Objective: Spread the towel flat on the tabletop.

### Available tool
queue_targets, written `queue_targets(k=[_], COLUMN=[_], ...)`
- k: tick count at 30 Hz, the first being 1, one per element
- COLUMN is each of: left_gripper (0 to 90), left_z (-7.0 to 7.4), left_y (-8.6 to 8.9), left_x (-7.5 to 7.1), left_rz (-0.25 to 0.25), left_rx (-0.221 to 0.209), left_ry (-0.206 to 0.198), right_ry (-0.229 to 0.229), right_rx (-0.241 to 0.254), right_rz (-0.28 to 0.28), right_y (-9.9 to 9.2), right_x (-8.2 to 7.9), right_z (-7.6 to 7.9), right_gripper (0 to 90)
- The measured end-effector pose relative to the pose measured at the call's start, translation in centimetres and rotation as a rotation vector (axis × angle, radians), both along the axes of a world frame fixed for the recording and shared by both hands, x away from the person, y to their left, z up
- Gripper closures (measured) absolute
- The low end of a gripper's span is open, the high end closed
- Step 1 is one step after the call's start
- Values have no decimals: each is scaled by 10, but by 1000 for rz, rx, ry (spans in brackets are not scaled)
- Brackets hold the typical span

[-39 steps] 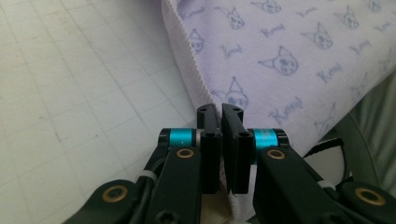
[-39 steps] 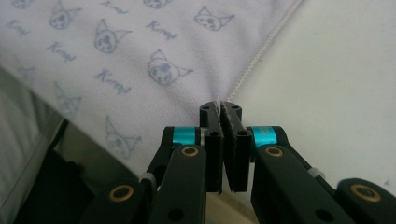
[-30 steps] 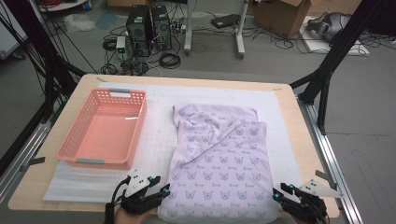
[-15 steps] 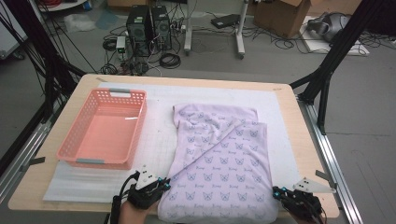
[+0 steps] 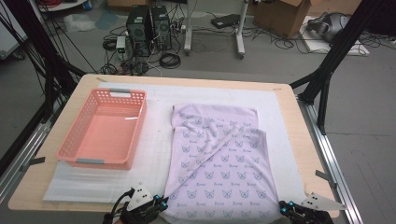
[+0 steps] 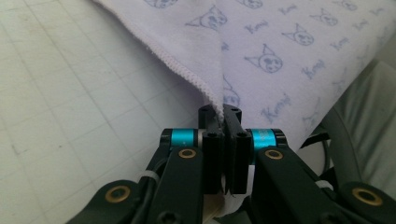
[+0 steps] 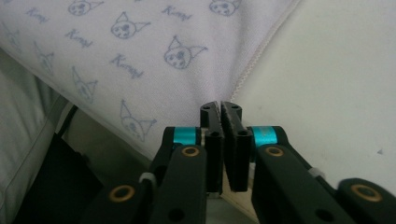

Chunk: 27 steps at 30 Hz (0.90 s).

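Cloth [image 5: 219, 168]: lilac, printed with cat faces, spread flat on the white mat [image 5: 154, 154] at table centre, near edge at the table's front, a diagonal fold across it.
Left gripper [image 6: 223, 116]: jaws pinched on the cloth's near left corner, hem caught between the pads; just eased a little.
Right gripper [image 7: 220, 112]: jaws clamped on the near right corner, cloth edge between them; likewise eased slightly.
Basket [image 5: 103, 128]: pink, on the mat left of the cloth, apart from it.
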<state>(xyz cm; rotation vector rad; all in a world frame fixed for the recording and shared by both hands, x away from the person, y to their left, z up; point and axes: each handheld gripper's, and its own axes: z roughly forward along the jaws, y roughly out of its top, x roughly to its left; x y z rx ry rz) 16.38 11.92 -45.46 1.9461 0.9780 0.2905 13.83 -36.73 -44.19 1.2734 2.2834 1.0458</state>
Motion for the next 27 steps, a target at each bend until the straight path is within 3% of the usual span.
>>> queue_targets(k=[2,4,8,10,14,18,19,21,22,23,24,27], left_gripper=[637,577,492,469,453,455,458,560,680,794,870,880], left_z=[2,4,6,6,6,1,1,1,1,1,1,2], left_y=[1,3,5,3,-4,-14,-17,-19,-18,-17,-16,-13], left_x=[8,17,35,45,64,77,76,73,72,72,71,64], left_rz=[24,49,65,65,73,91,92,89,88,84,81,85], left_rx=[-26,-37,-57,-67,-44,-17,5,37,51,38,26,19], left_ry=[-27,-58,-79,-73,-46,37,15,-2,-4,10,23,29], right_ry=[-29,-45,-54,-58,-42,-25,-20,-30,-30,-18,-18,-14], right_rx=[35,44,46,50,61,32,36,20,15,31,33,15], right_rz=[-32,-51,-70,-69,-71,-113,-121,-121,-115,-96,-93,-72], right_y=[0,2,4,6,11,17,17,17,16,15,15,16], right_x=[3,8,24,32,48,60,61,60,59,58,57,52], right_z=[3,4,2,1,-2,-7,-7,-7,-7,-7,-7,-5], right_gripper=[676,650,587,571,561,596,606,679,793,866,868,876])
